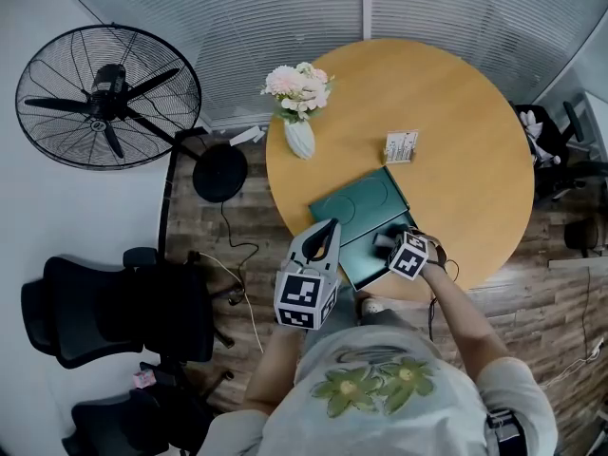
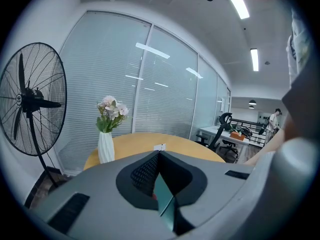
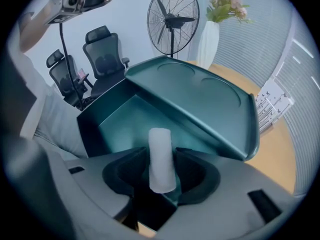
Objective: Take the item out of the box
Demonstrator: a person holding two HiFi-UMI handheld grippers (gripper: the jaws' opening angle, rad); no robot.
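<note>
A teal box point(image 1: 372, 255) stands open near the front edge of the round wooden table point(image 1: 456, 112), its lid point(image 1: 366, 202) tipped back. In the right gripper view a white roll point(image 3: 161, 154) rises from the box's floor point(image 3: 117, 126), with the lid point(image 3: 200, 99) behind it. My right gripper point(image 3: 161, 179) points steeply down into the box. Its jaws are open on either side of the roll, with thin gaps at the pads. My left gripper point(image 1: 328, 228) is at the box's left side, shut on a thin teal edge point(image 2: 164, 198) of it.
A white vase of flowers point(image 1: 299, 112) and a small card stand point(image 1: 401, 146) sit further back on the table. A standing fan point(image 1: 106, 96) and black office chairs point(image 1: 114, 312) are on the floor to the left. More chairs point(image 1: 560, 150) stand at the right.
</note>
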